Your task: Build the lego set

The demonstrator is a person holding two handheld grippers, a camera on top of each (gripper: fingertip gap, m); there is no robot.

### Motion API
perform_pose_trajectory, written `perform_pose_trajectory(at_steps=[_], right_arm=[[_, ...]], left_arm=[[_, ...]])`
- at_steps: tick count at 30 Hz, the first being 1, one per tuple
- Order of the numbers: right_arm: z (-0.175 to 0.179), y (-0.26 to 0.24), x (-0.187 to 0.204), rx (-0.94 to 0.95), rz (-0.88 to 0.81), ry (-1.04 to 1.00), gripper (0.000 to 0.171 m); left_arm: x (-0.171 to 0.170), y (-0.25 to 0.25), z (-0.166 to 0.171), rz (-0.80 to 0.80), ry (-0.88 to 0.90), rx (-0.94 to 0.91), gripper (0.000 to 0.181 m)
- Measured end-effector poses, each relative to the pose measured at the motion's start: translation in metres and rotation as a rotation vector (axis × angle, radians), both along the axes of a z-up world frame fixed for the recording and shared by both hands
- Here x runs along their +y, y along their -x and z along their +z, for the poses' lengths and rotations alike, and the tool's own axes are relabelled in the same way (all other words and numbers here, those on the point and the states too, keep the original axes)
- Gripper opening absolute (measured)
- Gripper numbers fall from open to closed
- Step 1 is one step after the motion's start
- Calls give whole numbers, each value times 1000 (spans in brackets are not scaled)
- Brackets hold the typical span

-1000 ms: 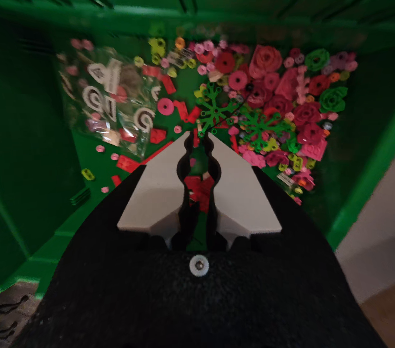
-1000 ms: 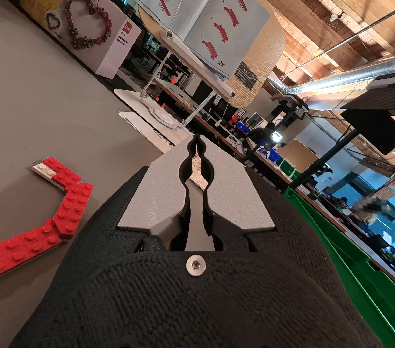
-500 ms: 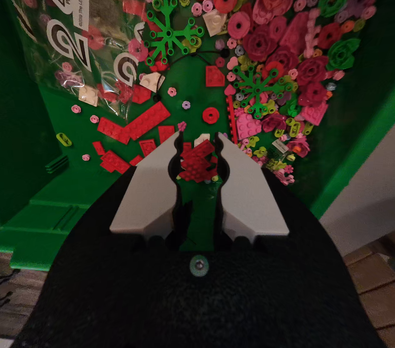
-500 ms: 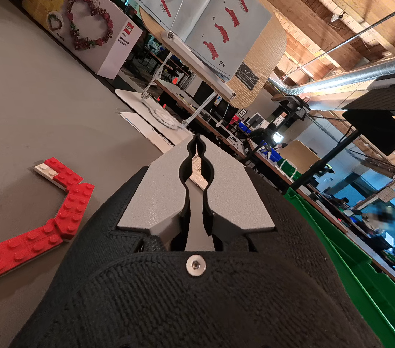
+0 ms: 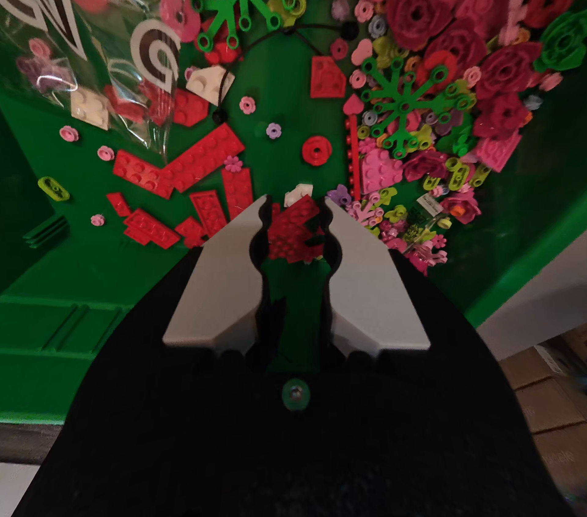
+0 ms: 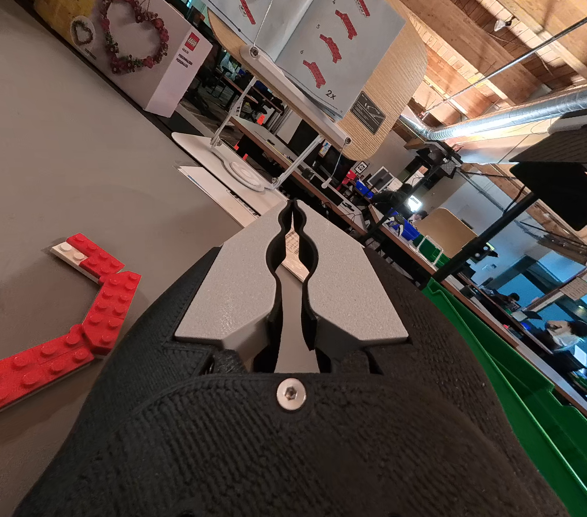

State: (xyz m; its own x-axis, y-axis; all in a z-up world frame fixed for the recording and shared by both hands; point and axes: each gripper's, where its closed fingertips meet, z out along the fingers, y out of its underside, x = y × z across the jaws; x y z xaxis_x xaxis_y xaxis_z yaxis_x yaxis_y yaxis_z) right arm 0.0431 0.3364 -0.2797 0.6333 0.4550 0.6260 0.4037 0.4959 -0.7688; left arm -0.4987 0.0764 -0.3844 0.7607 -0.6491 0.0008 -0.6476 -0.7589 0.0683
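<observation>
left gripper (image 5: 295, 206) is spread wide over the green bin (image 5: 524, 289), with a little heap of red plates (image 5: 293, 232) sitting in the gap between its fingers. can't tell if the tips actually touch them, nothing's pinched. clear parts bag (image 5: 85, 35) is upper left of that frame, pink and red flower pieces (image 5: 444, 25) piled upper right. right gripper (image 6: 293, 206) has its tips basically together, holding nothing, above the grey table (image 6: 95, 168). half-built red chain (image 6: 95, 305) lies lower left, instruction booklet (image 6: 301, 9) on its stand at top centre.
</observation>
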Motion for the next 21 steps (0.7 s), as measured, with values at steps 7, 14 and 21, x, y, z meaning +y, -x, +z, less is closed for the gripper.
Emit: perform_pose_trajectory(at_steps=[7,14,21], right_arm=[[0,0,0,4,2,2,0],[0,0,0,8,4,4,0],[2,-1,1,26,9,11,0]], left_arm=[[1,2,0,-11,-19,12,22],[9,-10,3,-92,-80,-20,16],[34,-31,45,-187,-294,-33,14]])
